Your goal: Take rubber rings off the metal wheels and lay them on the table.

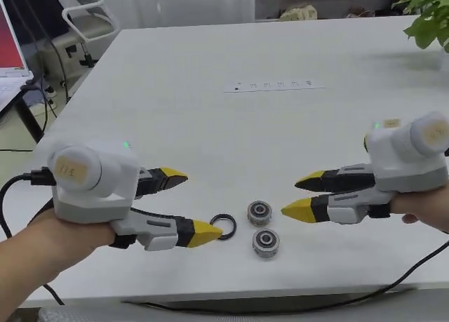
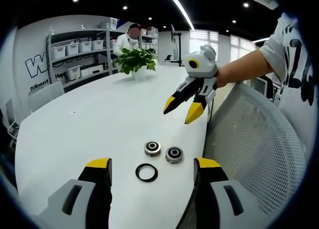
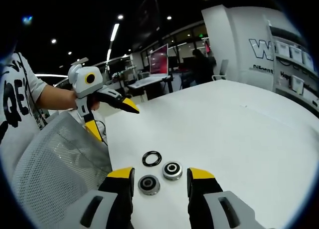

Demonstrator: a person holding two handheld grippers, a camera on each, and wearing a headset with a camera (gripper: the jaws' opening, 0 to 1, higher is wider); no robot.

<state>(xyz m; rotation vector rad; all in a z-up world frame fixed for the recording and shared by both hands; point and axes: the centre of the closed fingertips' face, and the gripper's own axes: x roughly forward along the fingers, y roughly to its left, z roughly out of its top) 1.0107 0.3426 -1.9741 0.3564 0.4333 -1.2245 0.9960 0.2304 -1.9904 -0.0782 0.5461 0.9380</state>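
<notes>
While you hold both grippers above the table (image 1: 210,125), each is empty: the left gripper (image 1: 189,204) gapes wide, and the right gripper (image 1: 296,196) is parted less. One rubber ring (image 1: 223,226) lies flat by the table's near edge, just beside the left gripper's lower tip. Two metal wheels (image 1: 259,211) rest on their faces between the grippers, near that same edge. The darker-rimmed wheel (image 1: 266,242), closest to the edge, probably wears its ring. In the right gripper view it sits straight ahead between the jaws, so that gripper looks better lined up.
</notes>
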